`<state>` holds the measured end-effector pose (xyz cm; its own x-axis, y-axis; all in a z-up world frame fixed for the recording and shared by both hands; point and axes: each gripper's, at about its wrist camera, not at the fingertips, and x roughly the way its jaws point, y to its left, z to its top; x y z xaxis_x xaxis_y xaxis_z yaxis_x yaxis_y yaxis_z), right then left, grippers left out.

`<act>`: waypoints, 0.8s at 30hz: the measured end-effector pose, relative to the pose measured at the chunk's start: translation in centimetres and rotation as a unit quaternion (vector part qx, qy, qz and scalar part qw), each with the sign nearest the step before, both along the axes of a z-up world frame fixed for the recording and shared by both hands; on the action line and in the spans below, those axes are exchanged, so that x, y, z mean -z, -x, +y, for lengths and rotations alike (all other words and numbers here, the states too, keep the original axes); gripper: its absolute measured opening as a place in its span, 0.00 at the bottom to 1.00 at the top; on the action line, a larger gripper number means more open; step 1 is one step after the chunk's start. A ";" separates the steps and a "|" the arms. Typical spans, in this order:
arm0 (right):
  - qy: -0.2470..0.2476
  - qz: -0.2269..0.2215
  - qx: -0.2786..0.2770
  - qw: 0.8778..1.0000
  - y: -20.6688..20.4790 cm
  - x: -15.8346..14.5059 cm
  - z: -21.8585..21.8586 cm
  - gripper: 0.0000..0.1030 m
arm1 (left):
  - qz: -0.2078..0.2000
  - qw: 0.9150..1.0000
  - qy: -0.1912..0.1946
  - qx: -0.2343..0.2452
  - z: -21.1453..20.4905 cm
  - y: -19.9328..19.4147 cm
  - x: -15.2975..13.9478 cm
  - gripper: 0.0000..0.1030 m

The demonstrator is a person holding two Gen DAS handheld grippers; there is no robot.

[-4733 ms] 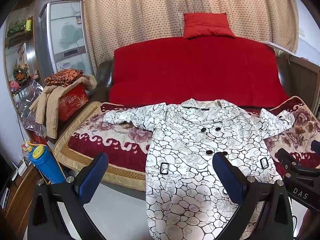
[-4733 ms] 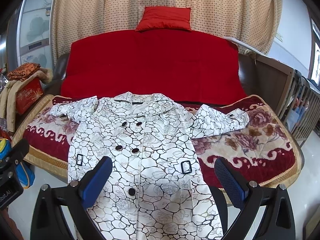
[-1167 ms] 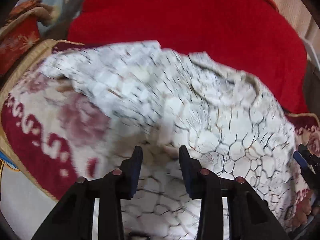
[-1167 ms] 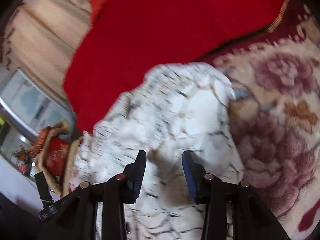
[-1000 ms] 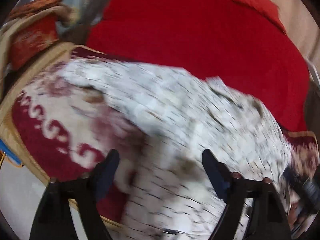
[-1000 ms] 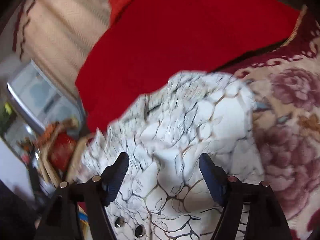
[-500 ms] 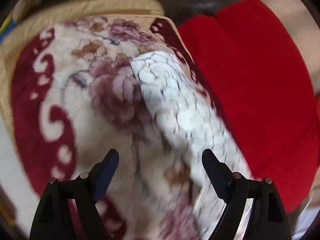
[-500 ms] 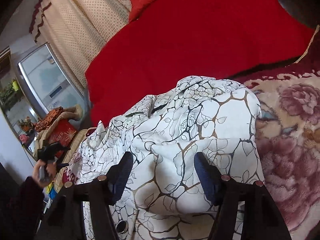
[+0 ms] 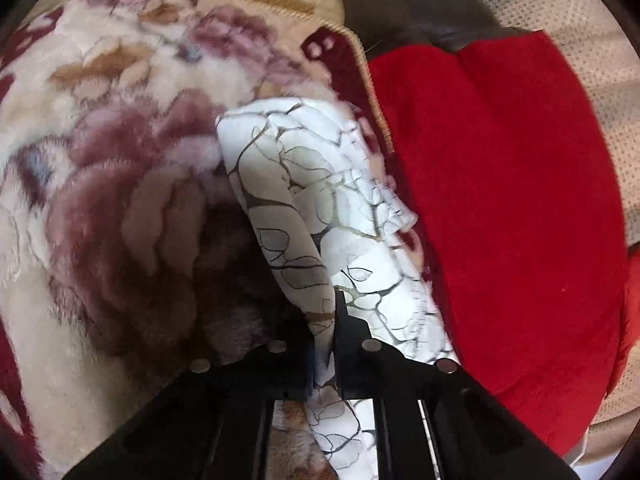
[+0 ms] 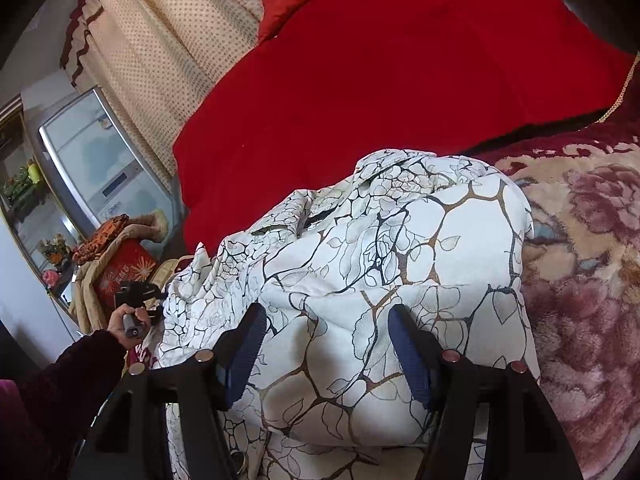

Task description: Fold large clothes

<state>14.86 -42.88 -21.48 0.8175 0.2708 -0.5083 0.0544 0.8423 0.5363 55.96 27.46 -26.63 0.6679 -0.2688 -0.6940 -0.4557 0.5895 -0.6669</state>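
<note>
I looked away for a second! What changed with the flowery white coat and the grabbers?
The left gripper swung out to the white black-veined coat's left sleeve and just closed on it. The right gripper, open, let go of the folded-in right sleeve. The floral blanket stayed put.

coat: white, black and tan crackle-and-rose print | blanket: cream plush, mauve and tan roses, maroon border, gold trim | sofa cover: plain red | curtain: beige, small dots, maroon band | right gripper's pads: dark blue | sleeve: dark maroon
</note>
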 end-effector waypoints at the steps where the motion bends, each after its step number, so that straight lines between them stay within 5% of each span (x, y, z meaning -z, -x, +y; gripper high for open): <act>1: 0.001 -0.003 0.002 1.000 0.1 -0.1 -0.1 0.65 | -0.019 1.000 -0.011 0.008 -0.4 0.3 -1.0 0.05; 6: -0.006 -0.016 0.015 1.000 0.8 -0.6 -0.5 0.65 | -0.094 0.988 -0.089 0.080 -3.8 1.9 -8.7 0.03; 10: -0.015 -0.032 0.027 0.999 1.9 -1.2 -0.9 0.65 | -0.154 0.966 -0.150 0.146 -8.0 5.3 -16.2 0.03; 16: -0.033 -0.063 0.046 0.996 4.7 -3.0 -1.8 0.65 | -0.229 0.911 -0.209 0.271 -18.2 12.9 -25.8 0.03; 24: -0.047 -0.112 0.083 0.989 10.6 -6.6 -4.6 0.65 | -0.264 0.820 -0.256 0.439 -34.4 23.1 -28.8 0.03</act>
